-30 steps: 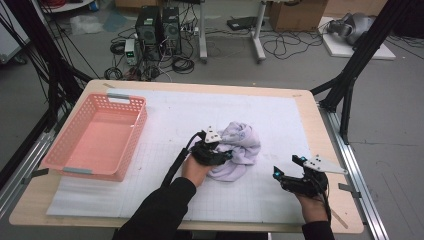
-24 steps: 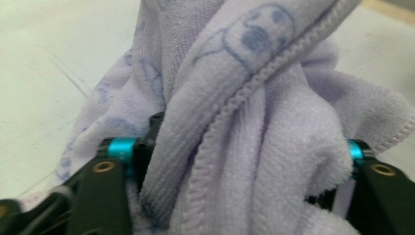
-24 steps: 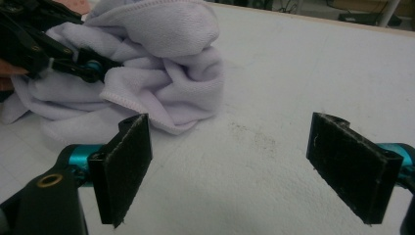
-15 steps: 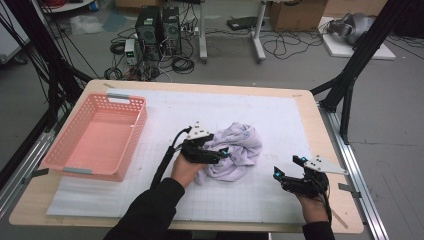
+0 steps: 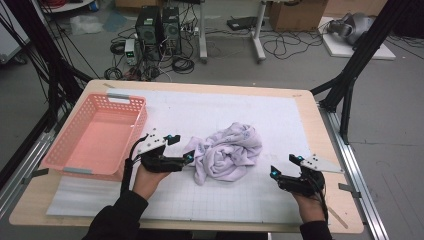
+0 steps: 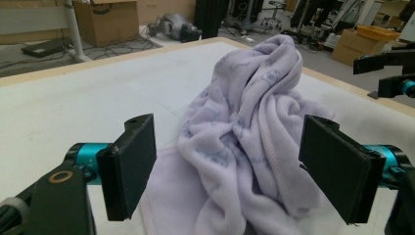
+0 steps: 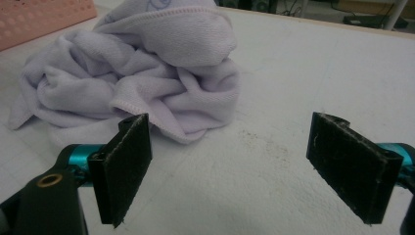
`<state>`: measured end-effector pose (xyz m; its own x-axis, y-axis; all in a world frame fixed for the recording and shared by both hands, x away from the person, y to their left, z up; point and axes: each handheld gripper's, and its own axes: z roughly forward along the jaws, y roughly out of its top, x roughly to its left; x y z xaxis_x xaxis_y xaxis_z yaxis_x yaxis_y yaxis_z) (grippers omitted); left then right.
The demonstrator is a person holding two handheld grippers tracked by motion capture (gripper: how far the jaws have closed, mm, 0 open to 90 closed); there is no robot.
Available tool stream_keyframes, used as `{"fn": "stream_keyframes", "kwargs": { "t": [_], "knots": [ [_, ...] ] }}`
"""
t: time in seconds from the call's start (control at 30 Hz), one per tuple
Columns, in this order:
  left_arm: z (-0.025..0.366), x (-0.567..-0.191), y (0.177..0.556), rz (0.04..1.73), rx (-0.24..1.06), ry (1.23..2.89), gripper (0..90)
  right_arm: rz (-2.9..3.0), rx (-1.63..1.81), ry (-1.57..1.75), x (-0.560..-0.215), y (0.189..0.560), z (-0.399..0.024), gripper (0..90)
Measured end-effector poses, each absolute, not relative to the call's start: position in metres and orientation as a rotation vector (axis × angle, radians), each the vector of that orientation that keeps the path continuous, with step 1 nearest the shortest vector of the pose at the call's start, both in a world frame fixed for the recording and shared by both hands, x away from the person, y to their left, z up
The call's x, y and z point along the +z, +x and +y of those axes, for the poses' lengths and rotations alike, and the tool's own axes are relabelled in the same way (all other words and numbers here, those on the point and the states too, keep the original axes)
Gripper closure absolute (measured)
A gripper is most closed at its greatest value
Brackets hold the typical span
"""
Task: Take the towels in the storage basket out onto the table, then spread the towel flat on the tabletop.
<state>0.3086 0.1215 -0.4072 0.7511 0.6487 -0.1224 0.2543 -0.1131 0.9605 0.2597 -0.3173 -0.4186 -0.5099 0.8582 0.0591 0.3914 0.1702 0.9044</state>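
A crumpled lilac towel [image 5: 230, 152] lies in a heap near the middle of the white mat. My left gripper [image 5: 187, 159] sits at the towel's left edge and points right at it. Its jaws have just been opening and now stand wide. In the left gripper view the towel [image 6: 244, 132] rises between and beyond the pads [image 6: 129, 166], which do not press on it. My right gripper [image 5: 274, 173] rests open near the front right, a short way from the towel. In the right gripper view the towel [image 7: 161, 63] lies ahead of its empty jaws.
A pink plastic basket [image 5: 125, 97] stands empty at the left of the table, close behind my left hand; its wall [image 7: 44, 17] also appears in the right gripper view. The wooden table edge [image 5: 320, 135] borders the mat on the right.
My left gripper has let go of the towel, opened its jaws and drawn back to the left. The towel has settled with a flap spread leftward. The right gripper has stayed put.
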Motion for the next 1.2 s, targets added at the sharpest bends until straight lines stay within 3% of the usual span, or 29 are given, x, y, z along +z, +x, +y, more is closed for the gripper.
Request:
{"fn": "stream_keyframes", "kwargs": {
  "t": [1.2],
  "knots": [
    [0.117, -0.418, 0.301, 0.782, 0.394, 1.745, 19.8, 1.985, 1.276, 1.192, -0.421, 0.26, -0.323, 15.8]
  ]
}}
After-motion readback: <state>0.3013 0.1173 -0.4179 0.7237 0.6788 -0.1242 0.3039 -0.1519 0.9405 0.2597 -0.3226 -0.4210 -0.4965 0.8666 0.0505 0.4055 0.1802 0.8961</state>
